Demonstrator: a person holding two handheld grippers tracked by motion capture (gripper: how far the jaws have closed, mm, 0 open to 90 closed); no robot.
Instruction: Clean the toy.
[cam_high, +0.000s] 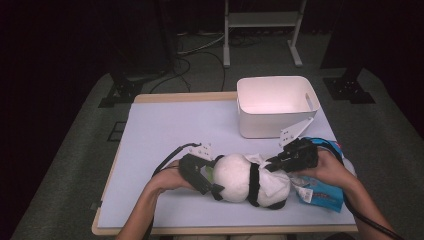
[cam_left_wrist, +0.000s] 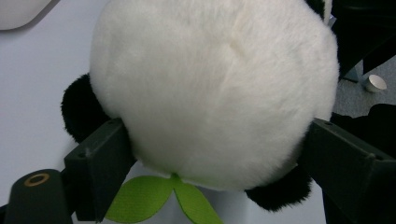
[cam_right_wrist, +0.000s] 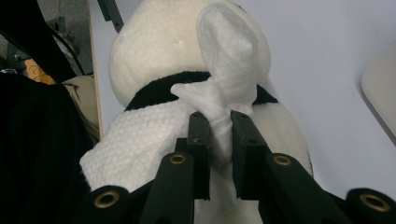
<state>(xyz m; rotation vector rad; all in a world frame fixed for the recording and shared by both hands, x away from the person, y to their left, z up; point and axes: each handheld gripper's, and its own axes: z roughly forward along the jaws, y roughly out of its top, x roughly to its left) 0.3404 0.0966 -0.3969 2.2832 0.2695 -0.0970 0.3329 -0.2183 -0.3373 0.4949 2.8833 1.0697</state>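
Low in the middle of the high view, a plush panda (cam_high: 240, 177) lies on the table (cam_high: 165, 125), white and fluffy with black bands. The left claw (cam_high: 214, 181) clamps its round head; the right claw (cam_high: 272, 162) pinches a tissue (cam_right_wrist: 224, 102) over its body. It looks like wiping, so next comes a gentle rub.

Dark room, grey carpet floor (cam_high: 75, 145), white metal stand (cam_high: 262, 20) behind.
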